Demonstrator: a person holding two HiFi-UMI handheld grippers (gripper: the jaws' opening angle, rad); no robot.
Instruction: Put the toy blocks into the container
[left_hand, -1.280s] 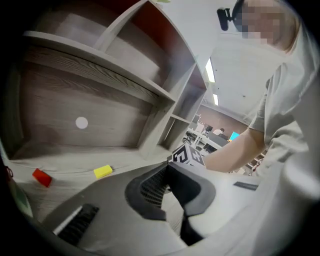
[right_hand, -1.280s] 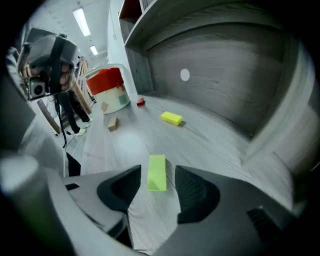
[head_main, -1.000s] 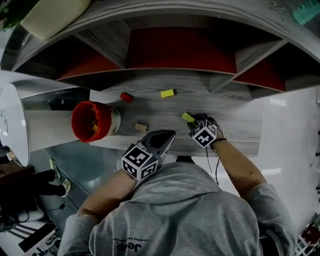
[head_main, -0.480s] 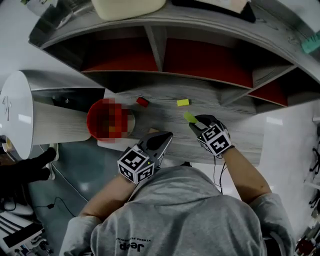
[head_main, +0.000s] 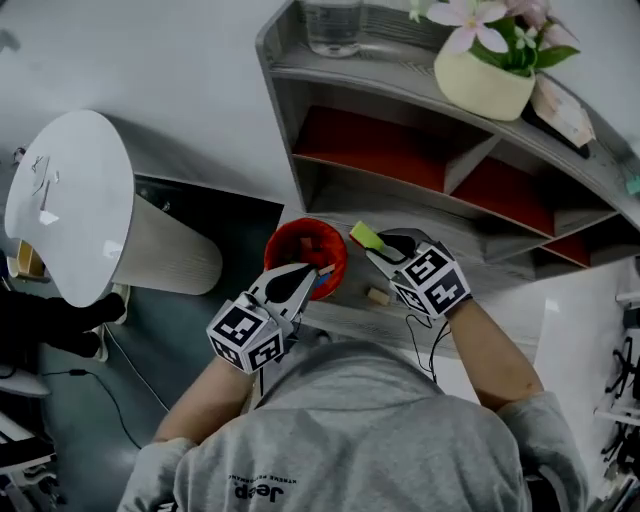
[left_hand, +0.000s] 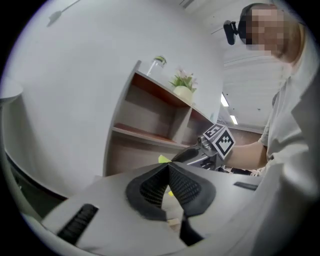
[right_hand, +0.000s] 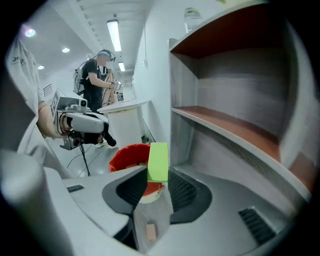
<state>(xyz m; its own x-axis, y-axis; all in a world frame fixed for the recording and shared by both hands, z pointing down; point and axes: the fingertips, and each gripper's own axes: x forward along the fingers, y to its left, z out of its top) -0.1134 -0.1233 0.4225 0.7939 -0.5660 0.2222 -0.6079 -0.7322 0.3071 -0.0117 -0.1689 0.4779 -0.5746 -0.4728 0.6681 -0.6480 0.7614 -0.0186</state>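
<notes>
Right claw (head_main: 378, 250) has lifted off the desk (head_main: 350, 298), jaws just closed onto the green block (head_main: 364, 238), now beside the red container (head_main: 277, 243); left claw (head_main: 312, 272), shut and empty, overlaps its near rim; tan block (head_main: 378, 295) lies just beside

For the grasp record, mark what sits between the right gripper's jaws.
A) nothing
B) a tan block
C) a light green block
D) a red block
C: in the right gripper view, the right gripper has its jaws closed on the light green block, with the red container just beyond it.
</notes>
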